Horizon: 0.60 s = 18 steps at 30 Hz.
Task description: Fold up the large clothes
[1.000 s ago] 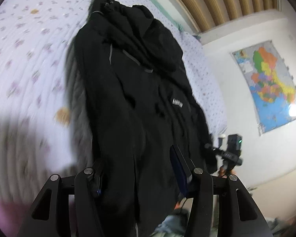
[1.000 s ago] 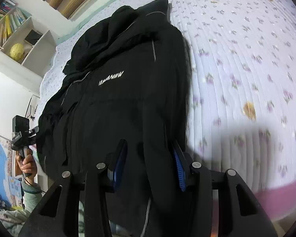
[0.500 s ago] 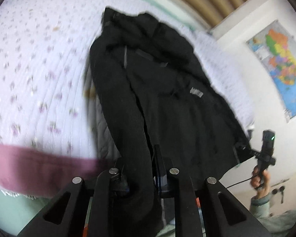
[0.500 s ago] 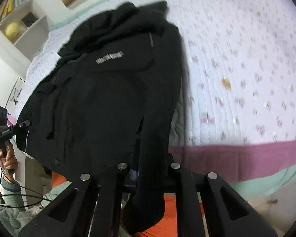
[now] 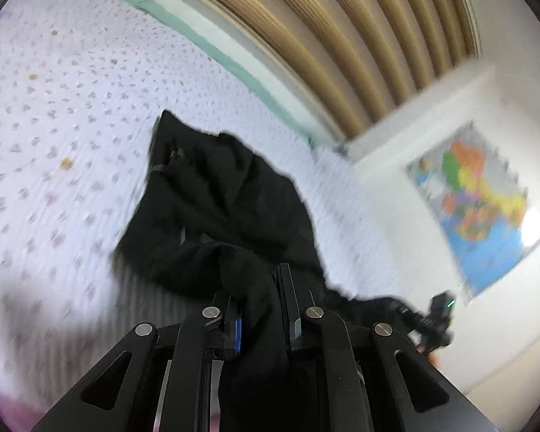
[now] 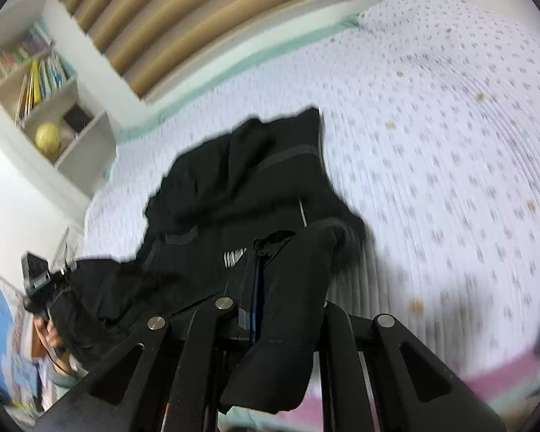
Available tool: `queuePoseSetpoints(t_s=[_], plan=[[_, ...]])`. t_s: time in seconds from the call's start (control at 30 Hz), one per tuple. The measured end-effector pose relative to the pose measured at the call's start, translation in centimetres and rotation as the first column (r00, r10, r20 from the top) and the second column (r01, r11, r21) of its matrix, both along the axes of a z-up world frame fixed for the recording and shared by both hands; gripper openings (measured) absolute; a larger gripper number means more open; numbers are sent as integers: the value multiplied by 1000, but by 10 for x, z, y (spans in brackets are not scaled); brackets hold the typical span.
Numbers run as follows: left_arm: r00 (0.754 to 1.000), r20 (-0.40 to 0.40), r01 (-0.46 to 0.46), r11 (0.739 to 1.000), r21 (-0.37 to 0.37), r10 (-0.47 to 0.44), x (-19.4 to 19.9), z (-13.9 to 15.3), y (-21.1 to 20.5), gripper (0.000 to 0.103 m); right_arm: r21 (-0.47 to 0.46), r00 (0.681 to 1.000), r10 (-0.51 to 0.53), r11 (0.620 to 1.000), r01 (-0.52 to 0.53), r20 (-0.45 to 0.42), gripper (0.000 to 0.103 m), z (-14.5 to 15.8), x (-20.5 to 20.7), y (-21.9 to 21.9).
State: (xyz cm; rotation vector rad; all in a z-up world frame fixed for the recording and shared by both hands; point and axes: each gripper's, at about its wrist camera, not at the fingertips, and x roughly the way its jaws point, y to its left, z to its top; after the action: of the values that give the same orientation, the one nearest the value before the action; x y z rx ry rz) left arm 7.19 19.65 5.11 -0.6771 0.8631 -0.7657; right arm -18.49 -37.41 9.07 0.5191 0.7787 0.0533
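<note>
Since I want the hem carried up over the chest, my left gripper (image 5: pixel 261 309) and right gripper (image 6: pixel 284 288) each pinch the black jacket (image 5: pixel 226 201), which sprawls across the bed (image 5: pixel 54 115).

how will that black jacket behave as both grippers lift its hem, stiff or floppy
Likely floppy: the black jacket bunches and sags between the left gripper and right gripper. Probably fairly heavy, since thick folds hang below the fingers. It may drag along the bedspread.

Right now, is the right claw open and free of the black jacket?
No, the right claw is shut on a fold of the black jacket.
</note>
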Motion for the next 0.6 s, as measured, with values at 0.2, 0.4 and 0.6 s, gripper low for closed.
queuePoseSetpoints(t_s=[0.2, 0.4, 0.6], plan=[[999, -23, -45, 997, -57, 44, 79, -1, -16, 15, 35, 997, -64, 997, 63, 49, 15, 14, 76, -33], [991, -48, -124, 991, 52, 126, 145, -21, -48, 15, 37, 993, -116, 993, 116, -3, 15, -6, 158, -54], [964, -193, -169, 983, 76, 181, 203, -83, -61, 16, 23, 980, -163, 986, 167, -118, 15, -65, 234, -69]])
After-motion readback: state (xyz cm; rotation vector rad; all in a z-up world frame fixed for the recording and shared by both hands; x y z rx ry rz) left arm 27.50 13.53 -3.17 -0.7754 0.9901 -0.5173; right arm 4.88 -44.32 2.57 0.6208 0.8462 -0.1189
